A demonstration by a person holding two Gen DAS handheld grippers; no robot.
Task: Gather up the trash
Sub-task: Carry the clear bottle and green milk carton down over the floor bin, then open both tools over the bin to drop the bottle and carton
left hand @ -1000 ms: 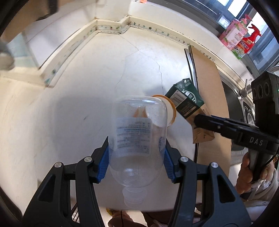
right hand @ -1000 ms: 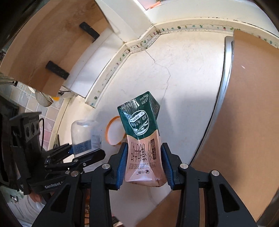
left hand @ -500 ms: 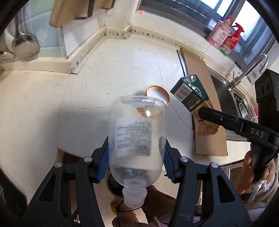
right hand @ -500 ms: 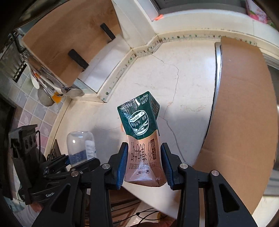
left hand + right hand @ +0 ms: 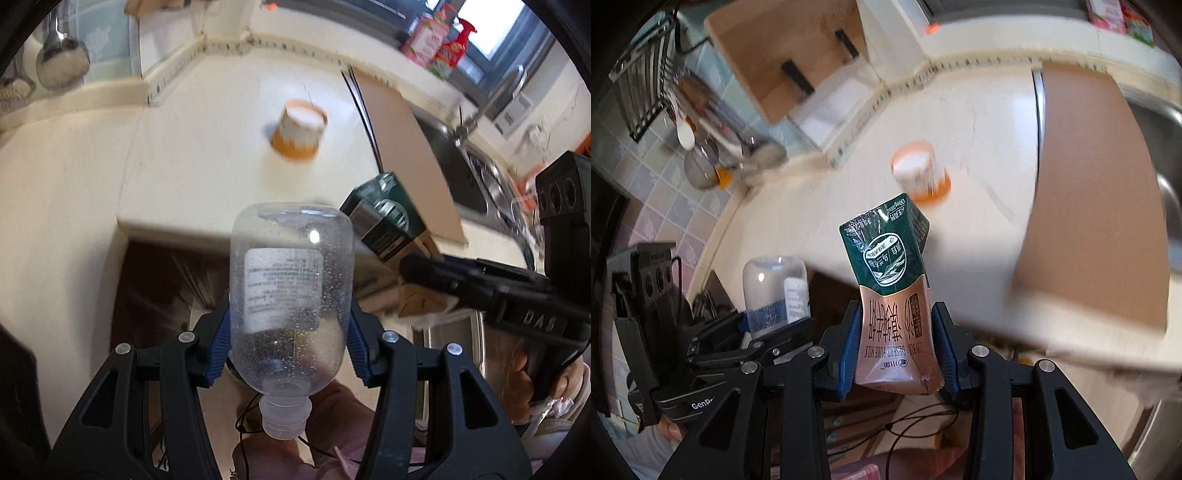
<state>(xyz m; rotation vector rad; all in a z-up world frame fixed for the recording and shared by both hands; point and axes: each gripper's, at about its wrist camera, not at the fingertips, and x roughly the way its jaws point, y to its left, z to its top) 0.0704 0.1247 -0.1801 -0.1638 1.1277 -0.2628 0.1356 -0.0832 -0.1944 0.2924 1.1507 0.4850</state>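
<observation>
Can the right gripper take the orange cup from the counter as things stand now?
Probably not: the right gripper is shut on the milk carton, so nothing else fits between its fingers. The orange cup stands alone on the counter, with nothing blocking it.

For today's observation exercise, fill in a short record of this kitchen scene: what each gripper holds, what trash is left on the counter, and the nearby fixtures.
left gripper: shut on clear plastic bottle, neck pointing towards the camera
right gripper: shut on green-and-brown milk carton
left on counter: orange-and-white paper cup, standing upside down
countertop: cream, cracked
beside cup: brown board
fixtures: steel sink
image quality: background motion-blurred
</observation>
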